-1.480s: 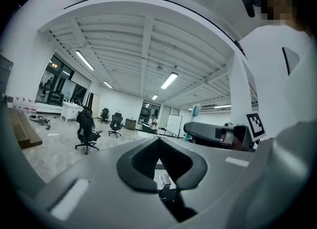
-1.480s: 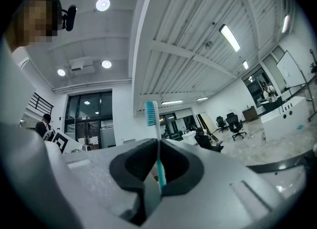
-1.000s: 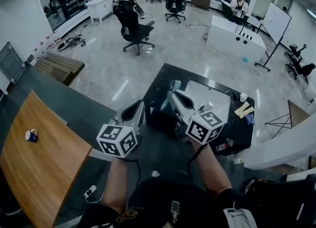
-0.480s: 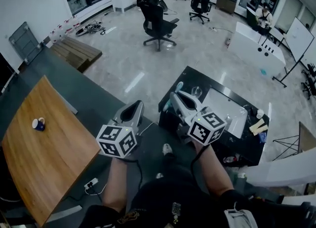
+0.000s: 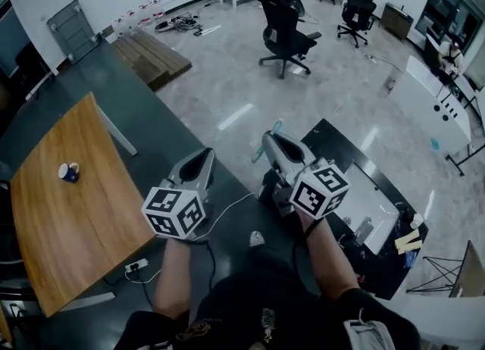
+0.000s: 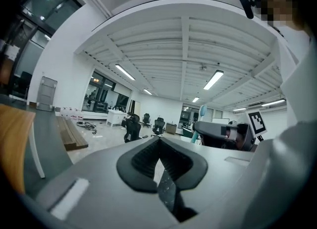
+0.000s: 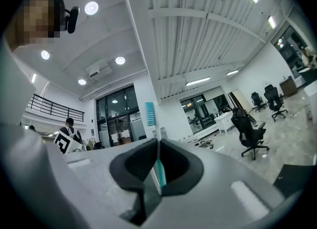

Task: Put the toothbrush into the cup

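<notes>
1. Well to the right of the cup [image 5: 68, 172], above dark floor [image 5: 144, 125]: right tool [image 5: 274, 139] clamped on a teal toothbrush [image 7: 150, 115]. The bristle end stands clear past the tips and the thin handle runs back between the jaws.
2. Left tool [image 5: 198, 162], between the cup and the right tool: jaws together, nothing in them.
3. The cup sits alone on a wooden bench [image 5: 45, 250]. It is small and blue, too small here to tell if its mouth faces up.
4. Judged stage: carry. The toothbrush is not yet near the cup.
5. Risks:
   - The slim handle could pivot in the jaws on the swing toward the cup, spoiling the aim.
   - A small, light cup may skid or tip if the brush strikes its rim, since nothing steadies it.
   - A release from well above the cup could bounce the brush out or topple the cup.
</notes>
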Tool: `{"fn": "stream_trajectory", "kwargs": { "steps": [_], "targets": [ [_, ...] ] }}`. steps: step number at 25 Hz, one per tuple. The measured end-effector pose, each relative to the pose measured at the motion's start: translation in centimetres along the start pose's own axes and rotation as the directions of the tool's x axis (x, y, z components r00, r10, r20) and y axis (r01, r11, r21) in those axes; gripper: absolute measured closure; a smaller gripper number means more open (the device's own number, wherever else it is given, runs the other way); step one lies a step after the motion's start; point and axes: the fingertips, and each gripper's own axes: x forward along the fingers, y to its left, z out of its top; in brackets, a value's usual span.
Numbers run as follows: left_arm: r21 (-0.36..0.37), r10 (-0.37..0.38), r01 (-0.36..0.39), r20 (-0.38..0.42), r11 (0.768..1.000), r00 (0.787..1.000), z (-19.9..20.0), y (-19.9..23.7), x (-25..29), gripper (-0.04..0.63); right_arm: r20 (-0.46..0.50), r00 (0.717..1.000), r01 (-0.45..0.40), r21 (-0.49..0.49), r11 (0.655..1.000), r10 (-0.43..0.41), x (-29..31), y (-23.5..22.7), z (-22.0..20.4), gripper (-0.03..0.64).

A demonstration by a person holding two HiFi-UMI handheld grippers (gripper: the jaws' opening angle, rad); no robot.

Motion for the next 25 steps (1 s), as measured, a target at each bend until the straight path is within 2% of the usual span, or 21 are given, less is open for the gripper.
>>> {"fn": "stream_trajectory", "kwargs": {
  "steps": [6,15,20,25],
  "targets": [
    [-0.005,0.133,-0.133,-0.010,0.991,0.991,1.3,3.7,2.9,0.588,-0.044,0.993,-0.112,0.037,0.993,0.113,5.8,-2.8,-0.1,0.594],
    [-0.022,0.294,-0.294,-0.004,0.955,0.956,3.3,9.2,4.9,0.588,-0.077,0.962,-0.254,0.088,0.963,0.261,13.6,-4.2,-0.1,0.594],
    [-0.055,0.370,-0.369,0.004,0.928,0.929,2.5,13.7,4.6,0.588,-0.106,0.938,-0.319,0.101,0.942,0.329,18.7,-3.6,-1.8,0.594],
    [-0.089,0.438,-0.433,0.043,0.897,0.898,3.4,20.6,3.1,0.588,-0.158,0.907,-0.379,0.090,0.921,0.389,25.6,-0.8,-3.8,0.594]
  ]
}}
